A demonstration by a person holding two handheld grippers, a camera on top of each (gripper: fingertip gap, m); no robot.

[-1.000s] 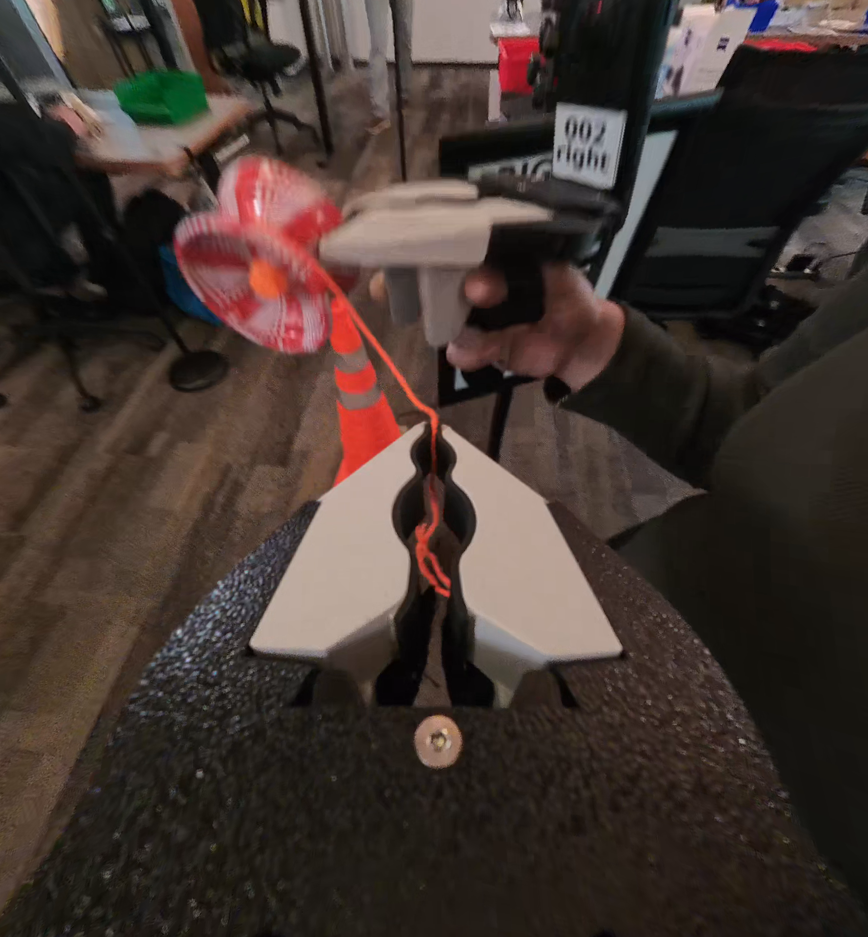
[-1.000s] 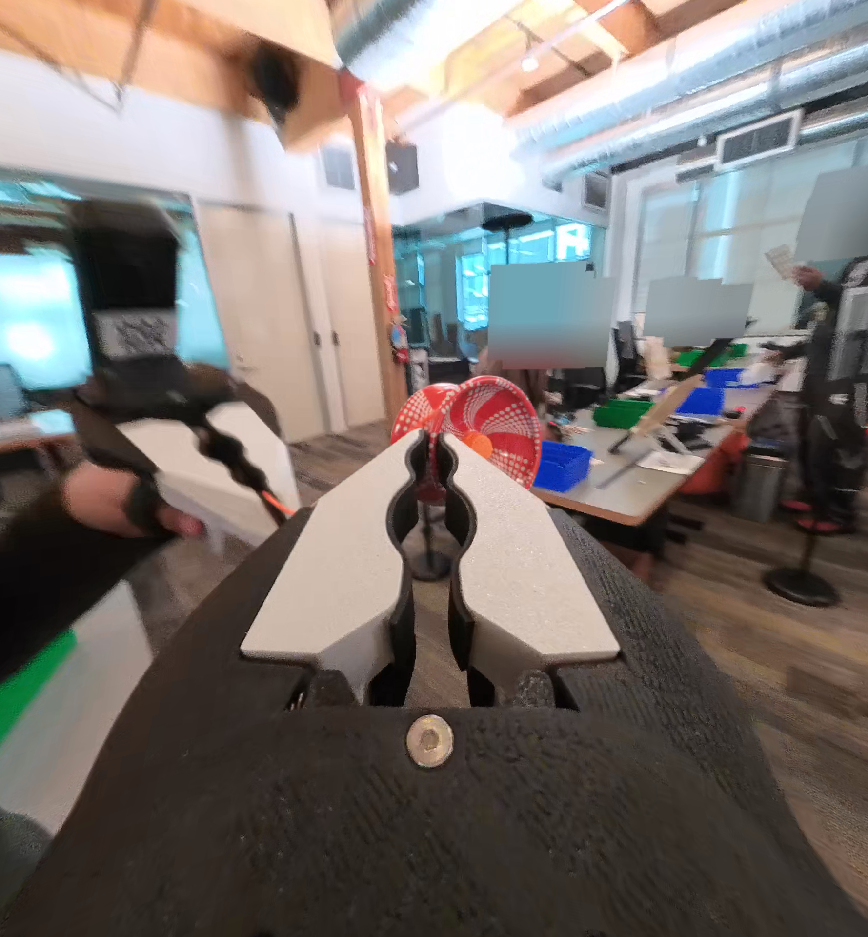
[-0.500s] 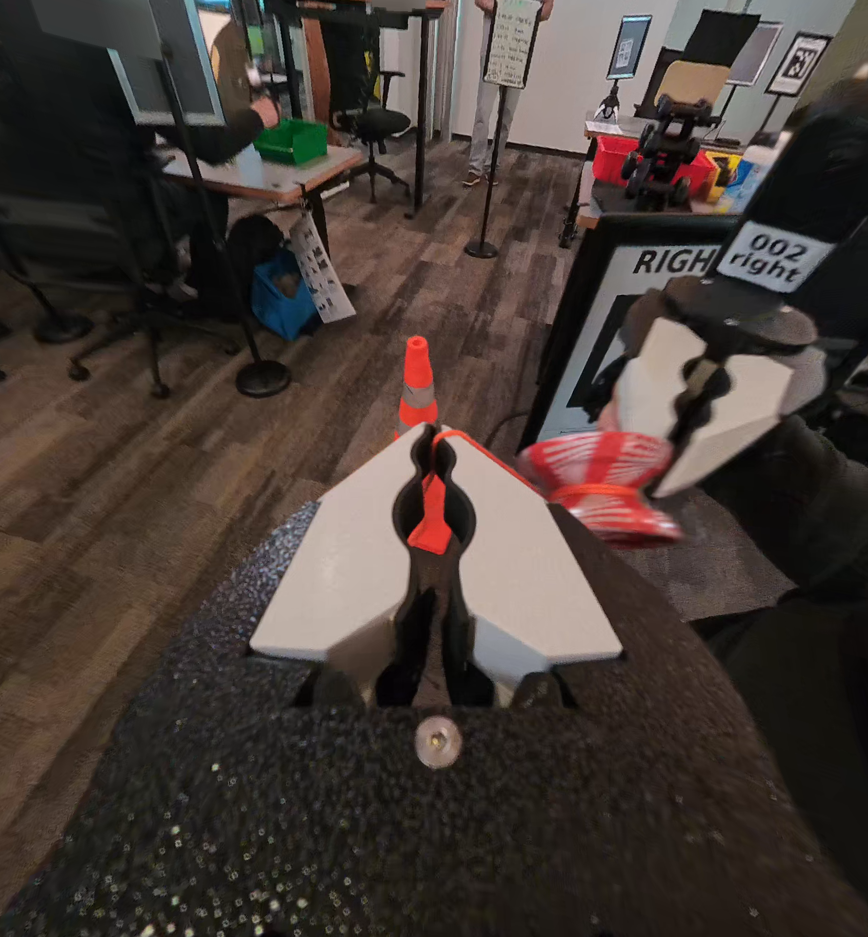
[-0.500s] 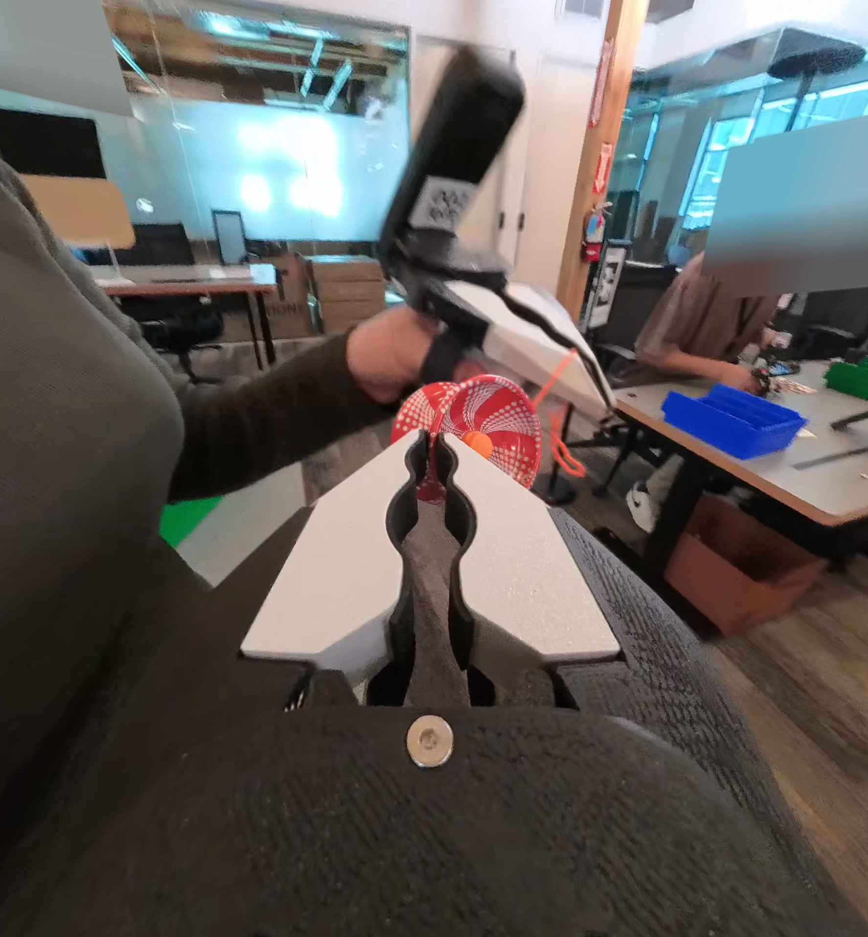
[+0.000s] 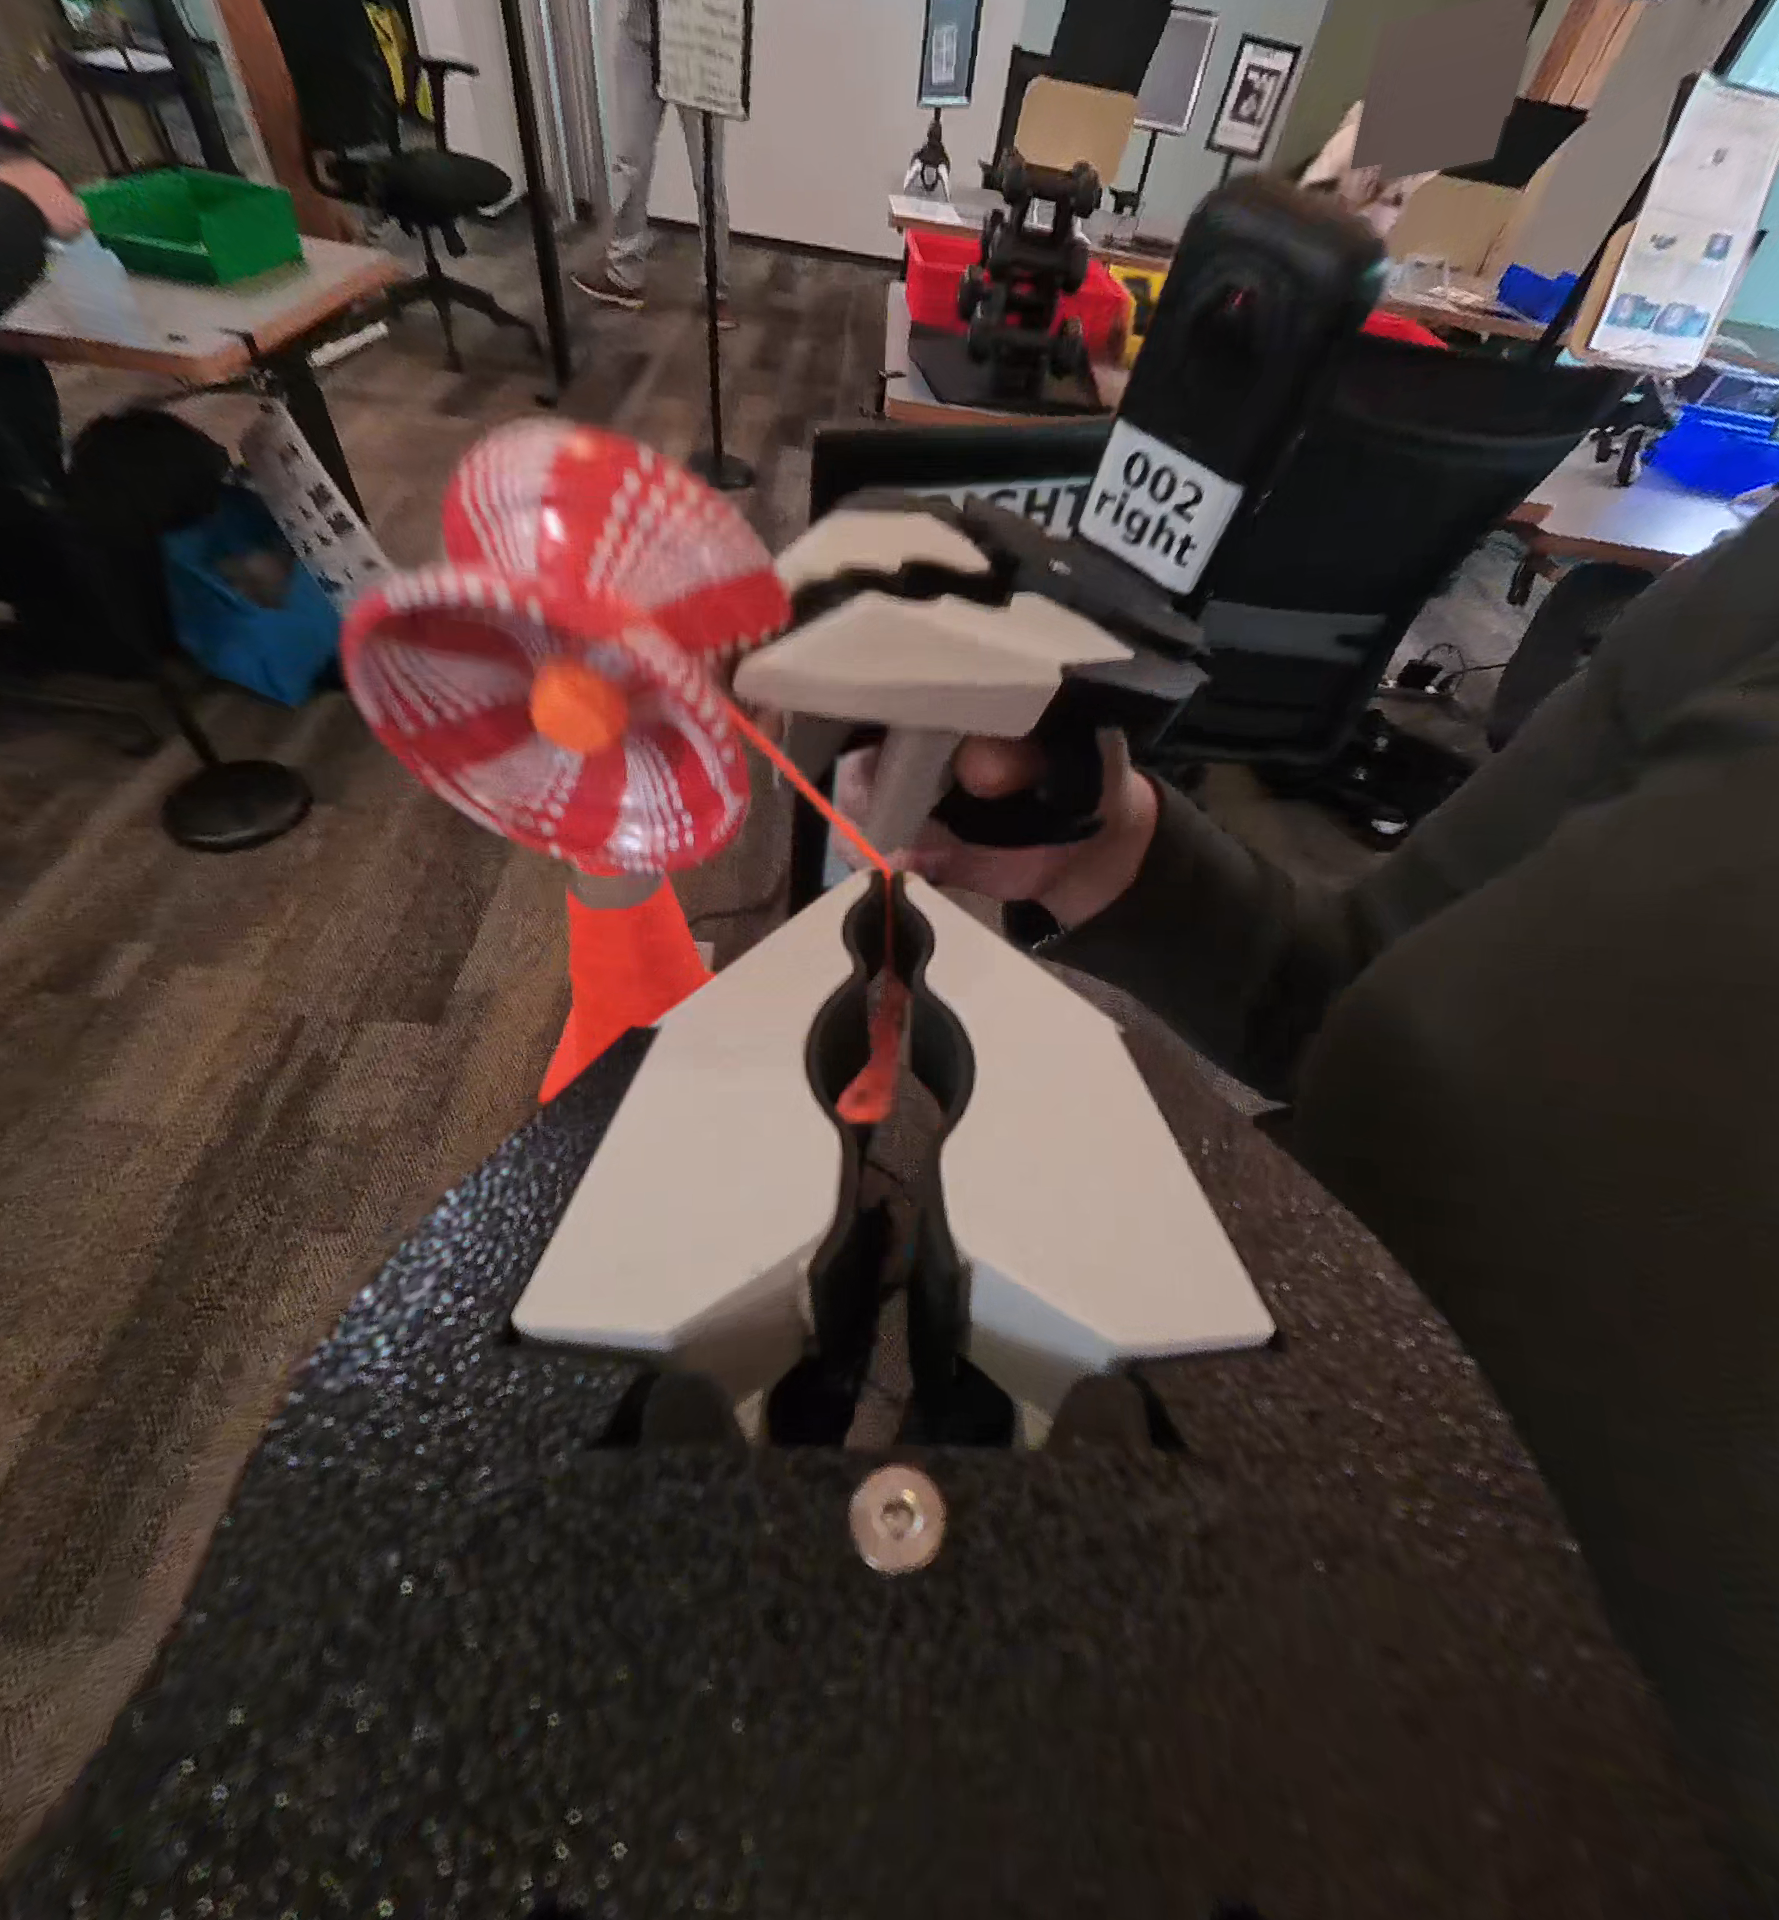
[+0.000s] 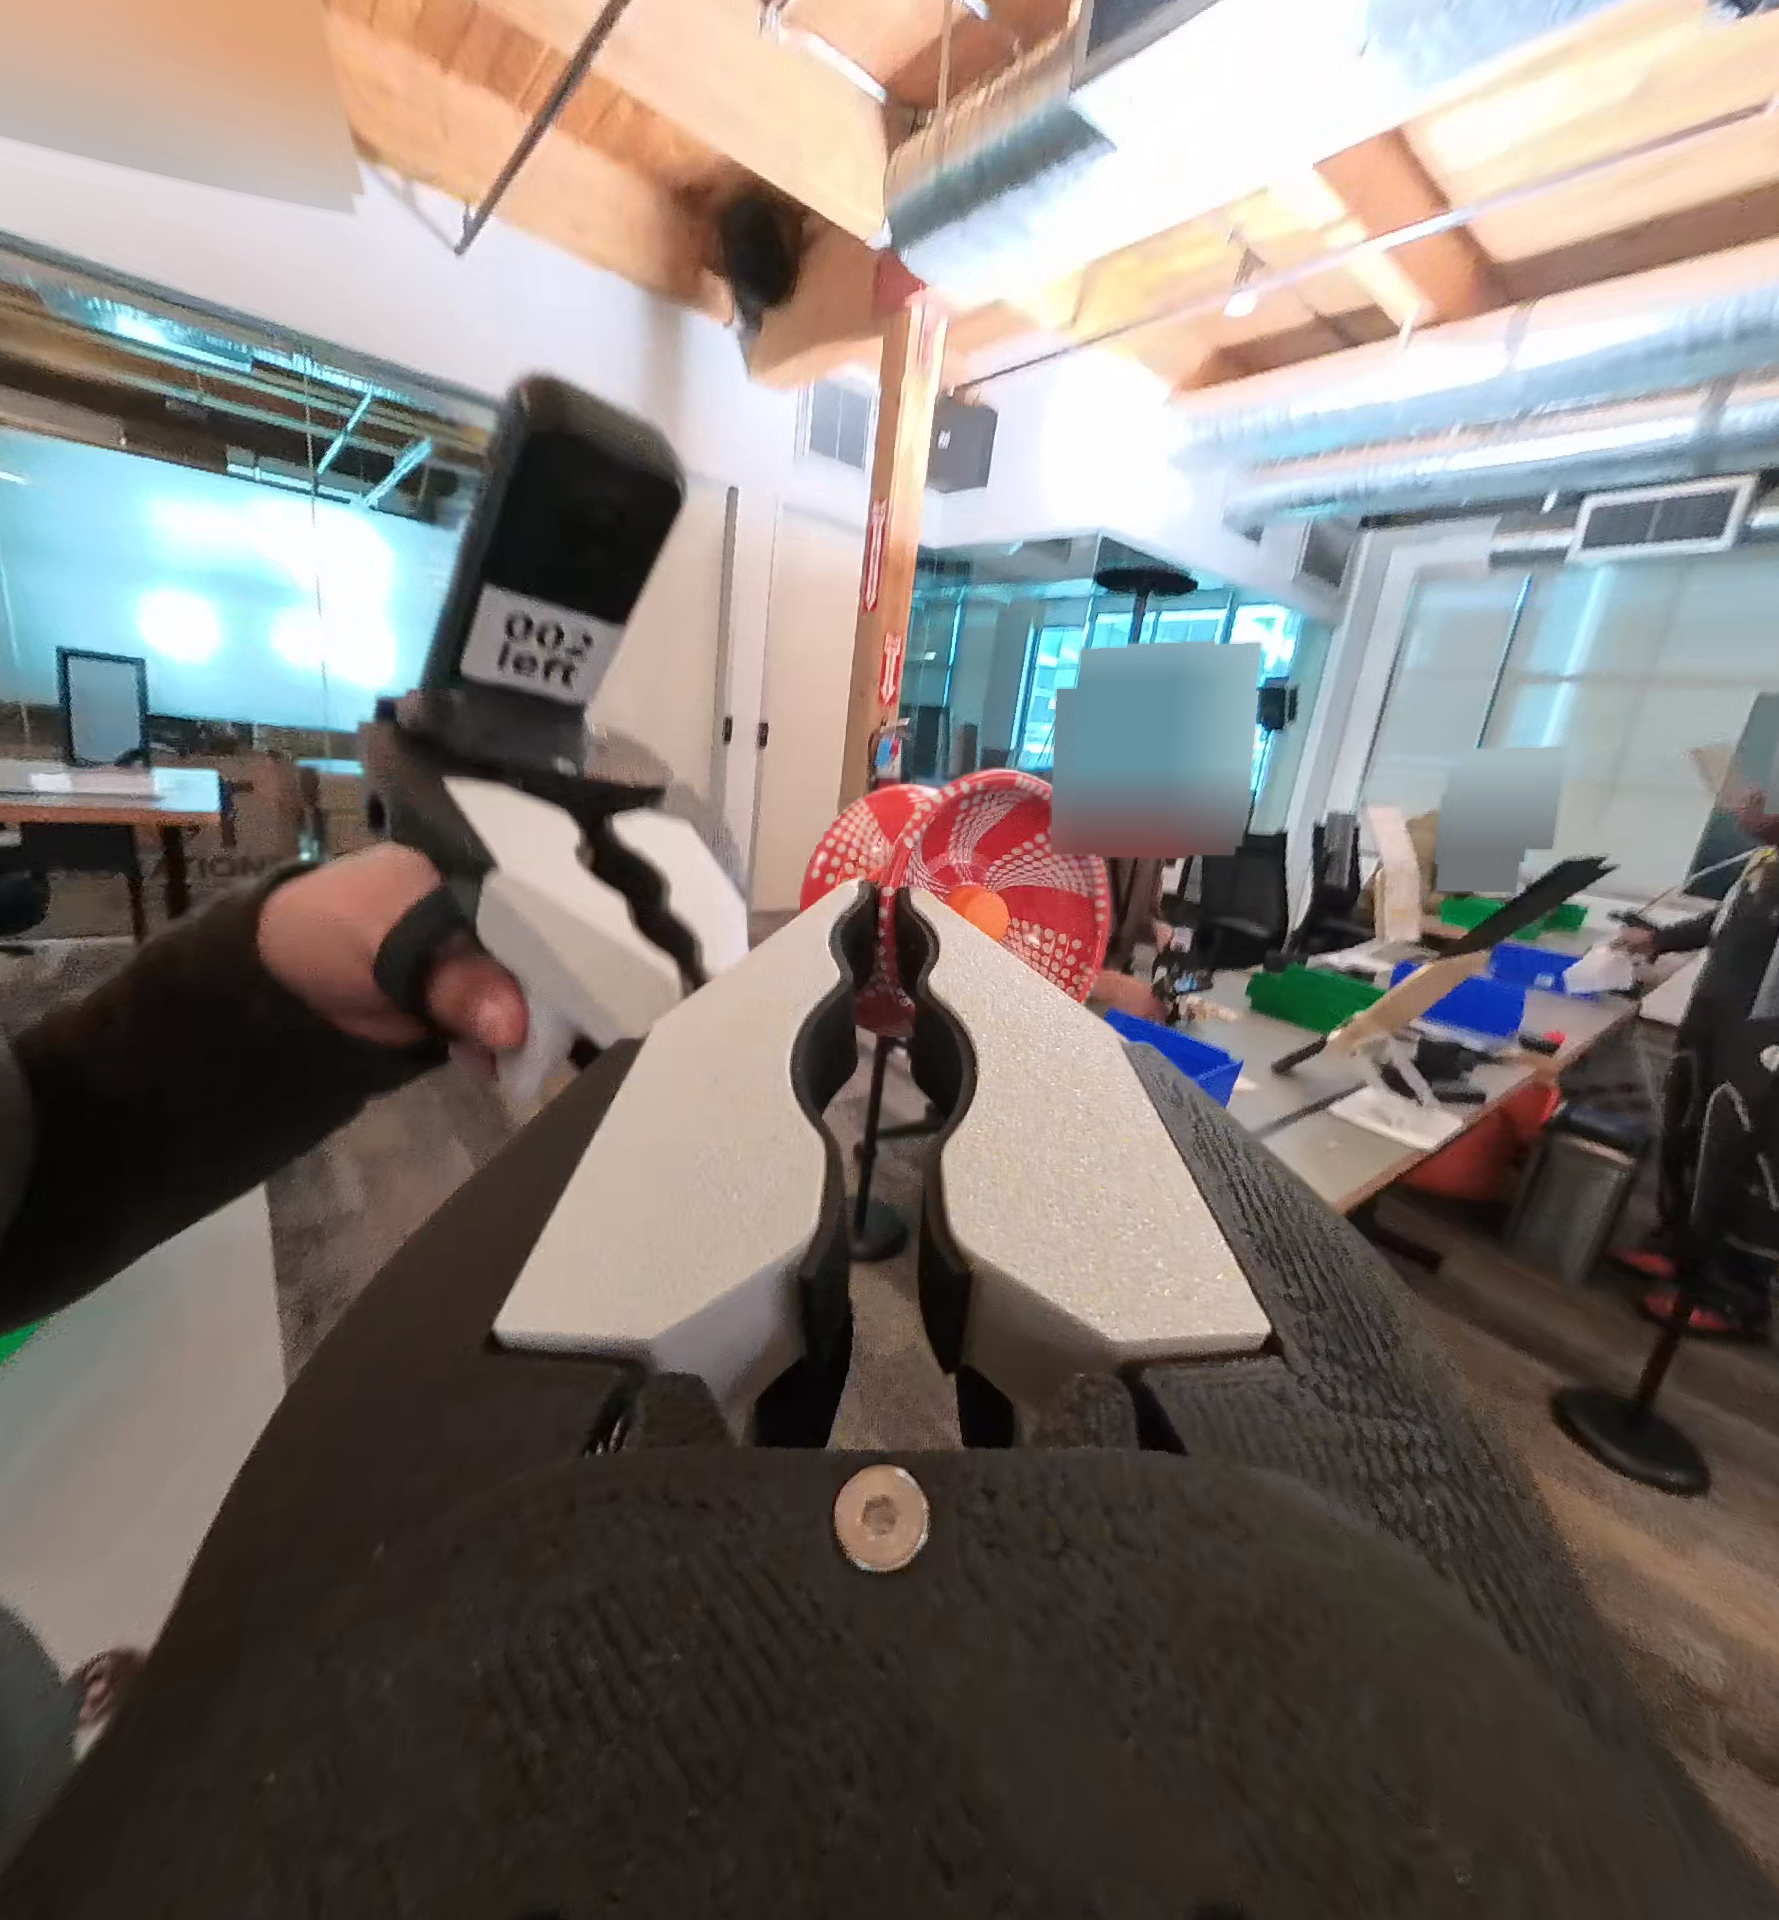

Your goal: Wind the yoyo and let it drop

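1. Left gripper (image 5: 887, 883) points forward and slightly down over the wood-look floor (image 5: 137, 1091). Its jaws are pressed together at the tips, pinching the orange string (image 5: 812, 800). The string's loose looped end (image 5: 874, 1060) hangs in the wavy slot between the fingers.
2. Right gripper (image 5: 781, 613) in the left wrist view sits at 12 to 1 o'clock and lies roughly level, pointing toward 9 o'clock. The person's right hand (image 5: 1020, 831) wraps the black handle from below, dark sleeve (image 5: 1280, 935) trailing to 3 o'clock.
3. Right gripper (image 6: 890, 894) in its own view: jaws nearly closed, tips clamped on the yoyo (image 6: 968, 914) at the groove between its two halves.
4. Yoyo (image 5: 573, 675) is red with white dotted swirls and an orange hub (image 5: 578, 707). It is held in mid-air at 11 o'clock from the left gripper's tips, above the orange traffic cone (image 5: 625, 966). Its axle tilts toward the lower left (near half faces the camera); it is motion-blurred.
5. The string runs taut from the yoyo's groove down to the left gripper's tips, at about 4 o'clock from the hub.
6. Left gripper (image 6: 698, 977) in the right wrist view is at 10 o'clock, with the left hand (image 6: 376, 956) on its handle. Its tips are hidden behind the right gripper's fingers (image 6: 719, 1143), and the string is hard to make out there.
7. The cone's top is hidden behind the yoyo. How many turns of string are wound in the groove cannot be told.
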